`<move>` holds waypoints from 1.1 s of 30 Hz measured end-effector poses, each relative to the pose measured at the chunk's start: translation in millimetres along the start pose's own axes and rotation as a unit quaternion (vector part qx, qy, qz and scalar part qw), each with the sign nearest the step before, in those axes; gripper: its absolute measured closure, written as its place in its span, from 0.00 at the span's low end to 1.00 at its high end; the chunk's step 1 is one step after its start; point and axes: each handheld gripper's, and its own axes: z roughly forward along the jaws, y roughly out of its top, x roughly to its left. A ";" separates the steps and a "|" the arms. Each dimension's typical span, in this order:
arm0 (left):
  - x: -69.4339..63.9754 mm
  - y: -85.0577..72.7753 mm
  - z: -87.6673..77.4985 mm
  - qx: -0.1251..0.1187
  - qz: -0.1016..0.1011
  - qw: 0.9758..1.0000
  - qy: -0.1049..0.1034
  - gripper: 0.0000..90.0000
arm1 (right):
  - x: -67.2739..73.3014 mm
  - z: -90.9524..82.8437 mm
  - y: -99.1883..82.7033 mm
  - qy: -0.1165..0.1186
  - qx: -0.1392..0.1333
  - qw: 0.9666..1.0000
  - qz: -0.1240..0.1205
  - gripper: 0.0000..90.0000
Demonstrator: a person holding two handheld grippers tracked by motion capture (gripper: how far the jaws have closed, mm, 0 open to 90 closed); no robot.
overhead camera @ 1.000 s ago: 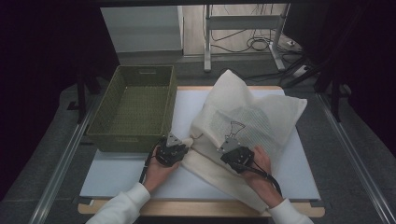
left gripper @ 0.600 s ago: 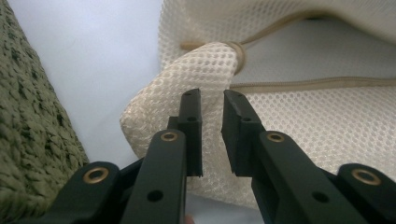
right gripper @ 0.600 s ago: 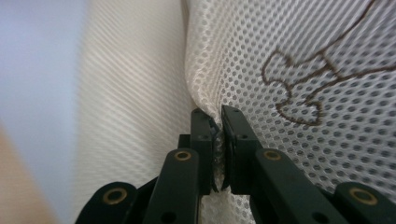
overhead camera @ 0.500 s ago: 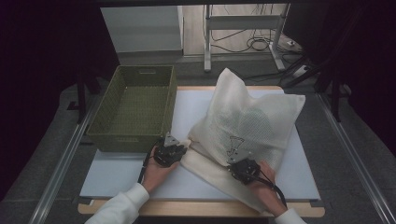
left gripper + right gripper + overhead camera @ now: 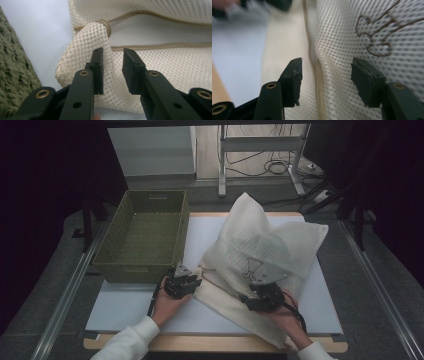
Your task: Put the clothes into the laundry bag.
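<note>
A cream mesh laundry bag (image 5: 270, 245) lies puffed up on the white board, with a brown line print (image 5: 252, 267) on its front. My left gripper (image 5: 195, 281) is at the bag's near left corner. In the left gripper view a fold of the mesh (image 5: 85, 45) stands between the jaws of my left gripper (image 5: 113, 52), which have just been opening; the fold lies loose against one jaw. My right gripper (image 5: 256, 289) rests over the bag's near edge. Its jaws have just been opening and now stand wide over the mesh (image 5: 342, 30) beside a seam, my right gripper (image 5: 327, 61) pinching nothing.
An olive woven basket (image 5: 145, 235) stands at the left of the white board (image 5: 125, 305), close to my left gripper; its side (image 5: 15, 75) is in the left gripper view. Metal rails run along both table sides. Cables and a stand lie beyond the far edge.
The right gripper has let go of the bag, opened wide and moved slightly nearer and lower. The bag has settled and shifted shape. The left jaws have parted a little.
</note>
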 end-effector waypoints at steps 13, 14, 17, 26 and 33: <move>-3.7 -1.0 -17.2 -0.023 -0.014 0.998 -0.058 0.65 | -17.5 -29.3 15.2 0.015 -0.085 0.996 0.014 0.40; -5.5 -1.2 -19.8 -0.025 -0.010 0.998 -0.062 0.63 | -18.4 -30.7 15.7 0.014 -0.089 0.996 0.013 0.40; -9.7 -2.4 -25.8 -0.027 -0.006 0.997 -0.071 0.59 | -20.8 -31.9 15.5 0.011 -0.092 0.996 0.013 0.38; -16.0 -11.7 -40.0 -0.027 0.007 0.996 -0.079 0.53 | -24.6 -27.6 8.1 0.005 -0.078 0.997 0.015 0.35; -11.5 -19.5 -52.3 -0.032 0.004 0.996 -0.079 0.51 | -22.1 -23.8 7.2 -0.003 -0.070 0.997 0.015 0.32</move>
